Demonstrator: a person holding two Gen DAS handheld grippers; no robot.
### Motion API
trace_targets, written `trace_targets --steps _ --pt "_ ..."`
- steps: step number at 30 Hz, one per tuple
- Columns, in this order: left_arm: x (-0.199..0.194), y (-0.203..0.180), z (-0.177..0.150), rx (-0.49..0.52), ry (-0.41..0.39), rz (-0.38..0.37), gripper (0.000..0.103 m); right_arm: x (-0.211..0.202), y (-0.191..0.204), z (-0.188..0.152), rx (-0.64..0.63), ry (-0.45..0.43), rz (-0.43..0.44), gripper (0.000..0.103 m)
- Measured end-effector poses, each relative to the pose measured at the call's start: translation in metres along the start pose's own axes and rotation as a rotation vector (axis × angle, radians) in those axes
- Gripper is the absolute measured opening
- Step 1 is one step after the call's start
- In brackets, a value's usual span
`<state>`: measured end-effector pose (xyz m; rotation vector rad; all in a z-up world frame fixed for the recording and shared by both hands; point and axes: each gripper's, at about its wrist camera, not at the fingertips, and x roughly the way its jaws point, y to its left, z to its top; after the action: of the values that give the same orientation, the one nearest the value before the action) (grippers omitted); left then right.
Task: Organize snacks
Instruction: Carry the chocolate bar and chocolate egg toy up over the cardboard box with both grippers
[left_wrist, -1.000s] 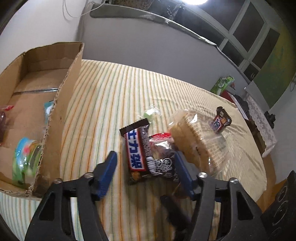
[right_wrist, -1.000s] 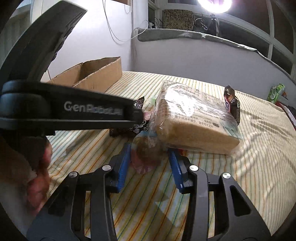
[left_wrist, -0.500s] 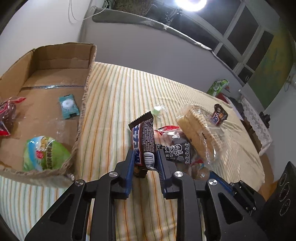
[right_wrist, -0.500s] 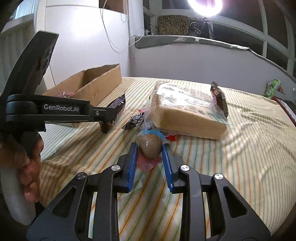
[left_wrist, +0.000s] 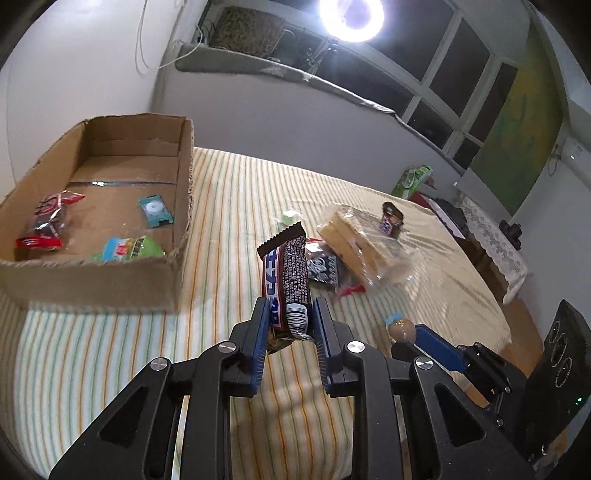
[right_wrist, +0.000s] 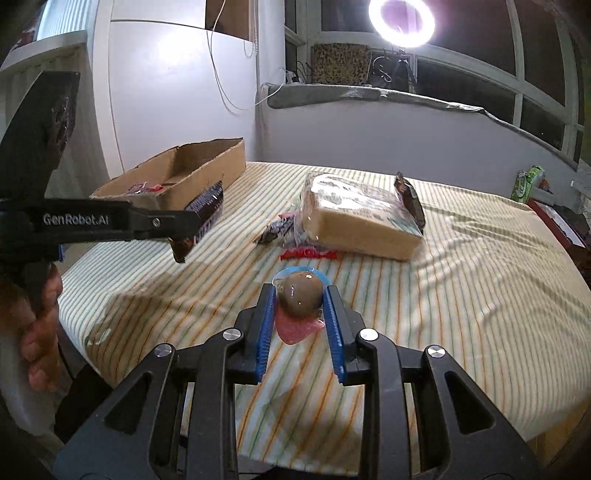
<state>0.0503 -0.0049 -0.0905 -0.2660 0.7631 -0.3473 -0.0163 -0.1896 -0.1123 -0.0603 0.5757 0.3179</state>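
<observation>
The left gripper (left_wrist: 288, 325) clamps a chocolate bar (left_wrist: 286, 277) above the striped cloth (left_wrist: 110, 350), right of the cardboard box (left_wrist: 177, 254), whose near wall stands close by. The right gripper (right_wrist: 300, 306) pinches a round wrapped snack (right_wrist: 300, 295) over open cloth nearer than the bread pack (right_wrist: 358, 225).

"GenRobot.AI" is showing in white on the black side of the left gripper (right_wrist: 173, 225). The snack bar (left_wrist: 286, 284) is carrying white characters on a blue band plus a barcode, digits too small to read. Other wrappers' print: illegible.
</observation>
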Motion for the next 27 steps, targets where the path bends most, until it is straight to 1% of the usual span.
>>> trace_targets --steps 3,6,10,13,18,21,23,27 --pt "-0.007 -0.002 -0.004 0.001 -0.01 -0.004 0.022 -0.009 -0.002 -0.004 0.009 -0.01 -0.014 0.028" --pt "-0.013 -0.007 -0.005 0.011 -0.023 -0.006 0.022 -0.018 -0.005 0.0 0.009 -0.032 -0.028 0.028" --pt "-0.025 -0.012 -0.001 0.031 -0.048 -0.001 0.022 -0.03 -0.008 0.017 -0.005 -0.078 -0.05 0.028" --pt "-0.039 -0.02 0.01 0.073 -0.102 0.015 0.022 -0.04 -0.011 0.039 -0.018 -0.127 -0.071 0.028" --pt "-0.072 -0.036 0.037 0.143 -0.234 0.054 0.022 -0.059 -0.007 0.076 -0.051 -0.21 -0.098 0.028" --pt "-0.089 -0.041 0.046 0.177 -0.293 0.082 0.022 -0.062 0.002 0.088 -0.073 -0.224 -0.106 0.028" --pt "-0.097 -0.04 0.049 0.185 -0.317 0.097 0.022 -0.06 0.011 0.095 -0.092 -0.223 -0.107 0.028" --pt "-0.107 -0.029 0.049 0.174 -0.349 0.098 0.022 -0.052 0.032 0.102 -0.128 -0.212 -0.102 0.028"
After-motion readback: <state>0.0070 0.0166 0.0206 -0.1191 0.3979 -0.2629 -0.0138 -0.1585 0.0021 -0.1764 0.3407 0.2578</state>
